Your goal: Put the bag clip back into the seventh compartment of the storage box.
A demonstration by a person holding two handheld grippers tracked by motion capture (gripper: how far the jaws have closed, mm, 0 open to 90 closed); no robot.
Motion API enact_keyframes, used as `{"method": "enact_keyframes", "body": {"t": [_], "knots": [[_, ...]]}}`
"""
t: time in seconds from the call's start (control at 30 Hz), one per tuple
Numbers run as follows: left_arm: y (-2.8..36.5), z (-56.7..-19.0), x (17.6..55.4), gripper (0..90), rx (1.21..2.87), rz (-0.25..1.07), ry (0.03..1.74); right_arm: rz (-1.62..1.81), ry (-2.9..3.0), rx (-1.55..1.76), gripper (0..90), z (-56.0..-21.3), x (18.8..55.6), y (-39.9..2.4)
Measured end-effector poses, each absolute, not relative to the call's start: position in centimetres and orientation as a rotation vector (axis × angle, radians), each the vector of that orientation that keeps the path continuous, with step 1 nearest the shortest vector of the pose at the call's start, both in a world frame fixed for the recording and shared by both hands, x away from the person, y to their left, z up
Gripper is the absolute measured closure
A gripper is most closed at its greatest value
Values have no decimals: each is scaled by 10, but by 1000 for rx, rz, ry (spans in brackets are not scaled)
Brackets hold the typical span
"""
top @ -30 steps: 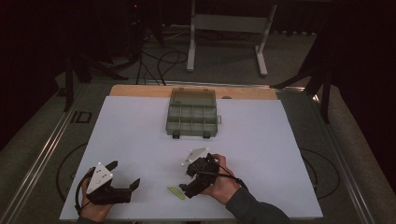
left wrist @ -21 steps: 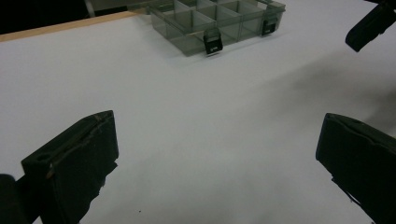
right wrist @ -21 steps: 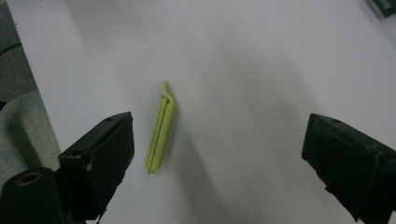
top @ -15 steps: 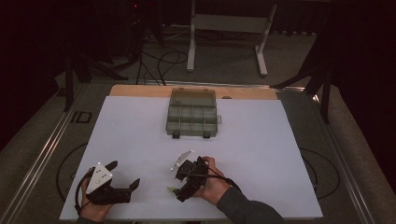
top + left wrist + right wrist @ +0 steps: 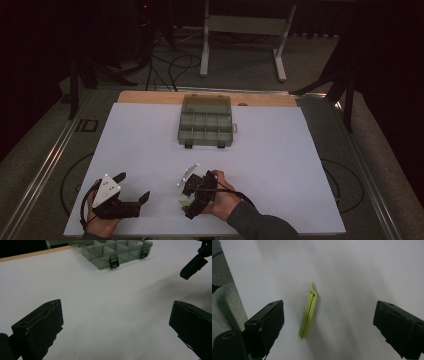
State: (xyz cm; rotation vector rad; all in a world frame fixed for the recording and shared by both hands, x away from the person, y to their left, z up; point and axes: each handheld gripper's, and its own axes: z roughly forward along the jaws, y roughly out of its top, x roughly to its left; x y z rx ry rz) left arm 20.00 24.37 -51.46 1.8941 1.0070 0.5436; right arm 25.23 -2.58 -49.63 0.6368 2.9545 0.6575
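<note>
A slim light-green clip [image 5: 308,312] lies flat on the white table sheet [image 5: 280,165], near its front edge, its two long arms closed together and one hooked end pointing away. Farther back sits an open grey compartment box [image 5: 206,122], upright.

The sheet [image 5: 150,145] on the table looks like matt white paper, smooth. At 12 o'clock, a wooden edge [image 5: 150,96] shows. The organizer box [image 5: 206,121] is translucent grey plastic, slightly glossy. The clip [image 5: 308,311] is smooth light-green plastic. The jaw pads look like matt black rubber.
</note>
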Motion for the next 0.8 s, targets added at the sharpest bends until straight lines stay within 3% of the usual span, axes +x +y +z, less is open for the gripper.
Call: {"method": "enact_keyframes", "body": {"t": [0.5, 0.7, 0.8], "knots": [[244, -515, 200, 0, 1894, 545, 1009, 589, 2965, 619, 160, -501, 249, -17], [244, -515, 200, 0, 1893, 546, 1010, 573, 2968, 607, 253, -504, 248, -15], [244, -514, 200, 0, 1893, 546, 1010, 552, 2998, 585, 377, -505, 246, -13]]}}
